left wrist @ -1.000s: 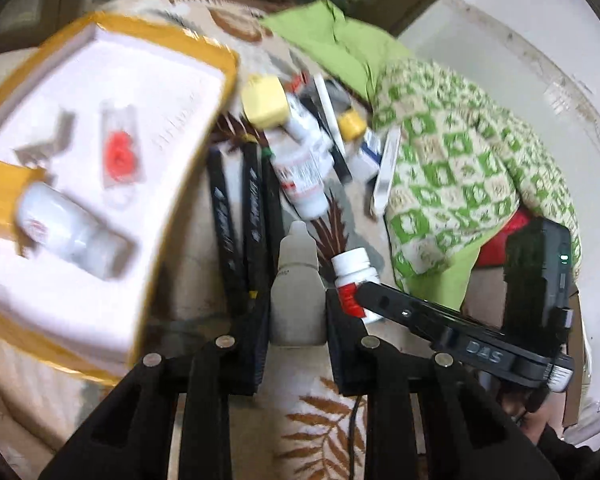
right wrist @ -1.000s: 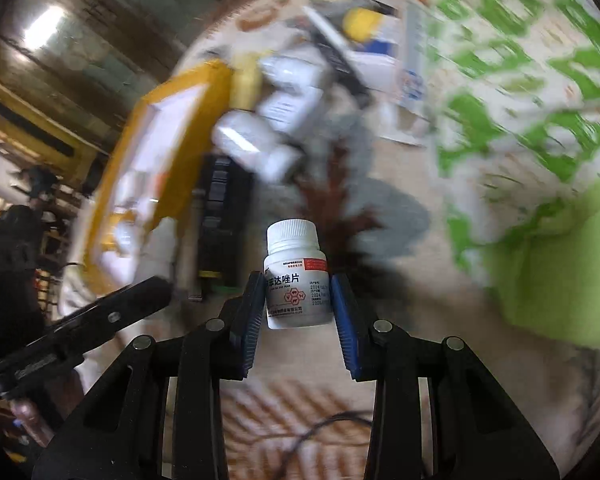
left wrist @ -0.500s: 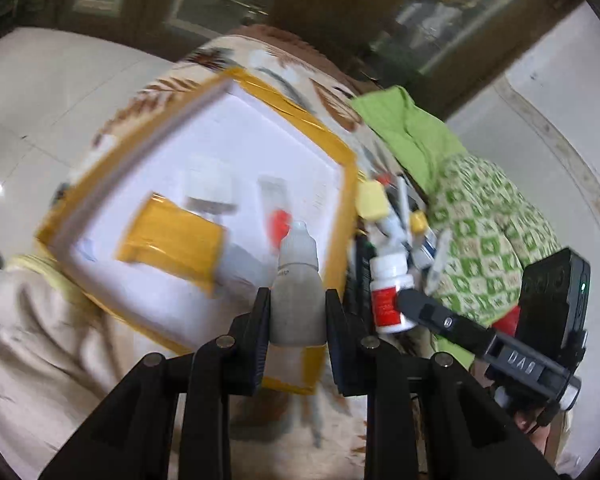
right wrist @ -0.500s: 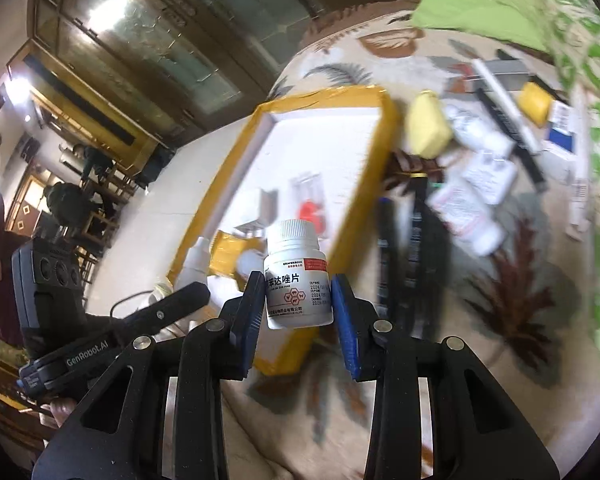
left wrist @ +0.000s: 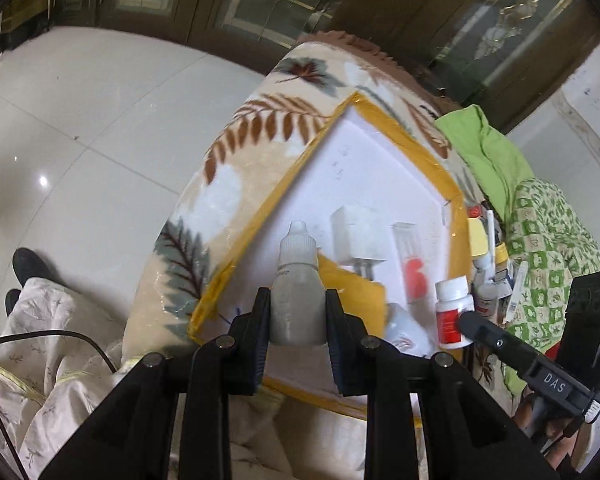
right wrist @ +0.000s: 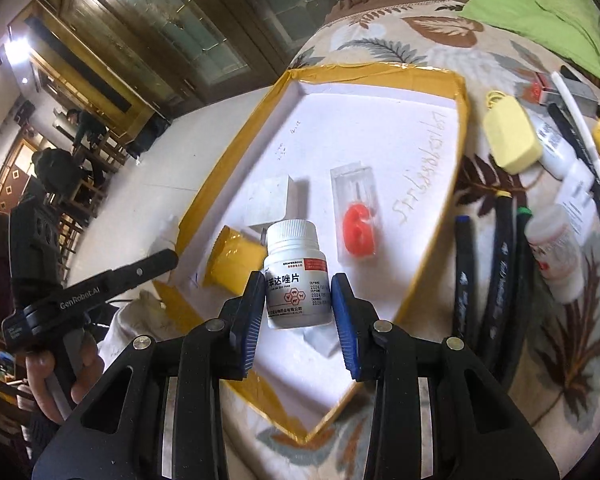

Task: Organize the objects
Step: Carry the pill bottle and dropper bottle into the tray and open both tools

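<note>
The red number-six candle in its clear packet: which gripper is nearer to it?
Right. The right gripper, holding a white pill bottle, hangs just beside the candle. The left gripper, holding a grey dropper bottle, is at the tray's far edge.

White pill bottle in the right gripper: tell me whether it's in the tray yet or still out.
Out. The pill bottle is upright, clamped in the right gripper, held above the yellow-edged tray, not resting on its white floor.

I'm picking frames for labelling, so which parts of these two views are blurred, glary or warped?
Left wrist view: sharp on the dropper bottle; the tray and floor bow with fisheye; small glare spots on the tiles. Right wrist view: pill bottle label crisp, white bottles at right smeared, lamp glare top left.
</note>
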The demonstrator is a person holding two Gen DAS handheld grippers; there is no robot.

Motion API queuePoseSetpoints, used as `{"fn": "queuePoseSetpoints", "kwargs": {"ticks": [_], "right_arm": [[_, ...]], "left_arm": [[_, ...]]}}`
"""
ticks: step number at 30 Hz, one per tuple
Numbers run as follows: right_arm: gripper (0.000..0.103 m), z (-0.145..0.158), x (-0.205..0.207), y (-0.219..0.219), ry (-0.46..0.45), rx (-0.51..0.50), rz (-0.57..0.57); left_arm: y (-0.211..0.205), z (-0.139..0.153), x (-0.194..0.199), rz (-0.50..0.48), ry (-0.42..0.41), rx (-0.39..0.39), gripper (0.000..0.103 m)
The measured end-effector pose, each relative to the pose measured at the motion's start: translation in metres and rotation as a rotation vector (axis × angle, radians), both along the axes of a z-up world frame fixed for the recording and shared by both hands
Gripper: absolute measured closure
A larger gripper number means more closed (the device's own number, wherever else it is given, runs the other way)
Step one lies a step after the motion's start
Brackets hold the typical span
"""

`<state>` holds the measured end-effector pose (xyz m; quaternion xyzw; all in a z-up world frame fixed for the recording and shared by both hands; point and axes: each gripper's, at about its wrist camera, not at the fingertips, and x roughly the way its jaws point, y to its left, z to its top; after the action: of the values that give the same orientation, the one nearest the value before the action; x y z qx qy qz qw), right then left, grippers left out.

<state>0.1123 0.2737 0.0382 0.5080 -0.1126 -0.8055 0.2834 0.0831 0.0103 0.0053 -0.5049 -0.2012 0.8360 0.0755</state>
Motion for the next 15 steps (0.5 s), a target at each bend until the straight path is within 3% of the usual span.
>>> {"fn": "queuePoseSetpoints", "kwargs": {"ticks": [5, 15], "right_arm": [[0.069, -0.006, -0.008, -0.011, -0.013, 0.005, 0.000], [0.069, -0.016, -0.021, -0.013, -0.007, 0.046, -0.013]], "left_arm": [[0.006, -0.001, -0.008, -0.020, 0.008, -0.053, 0.078], [0.016, -0.018, -0.031, -0.073, -0.026, -0.059, 0.078]]}}
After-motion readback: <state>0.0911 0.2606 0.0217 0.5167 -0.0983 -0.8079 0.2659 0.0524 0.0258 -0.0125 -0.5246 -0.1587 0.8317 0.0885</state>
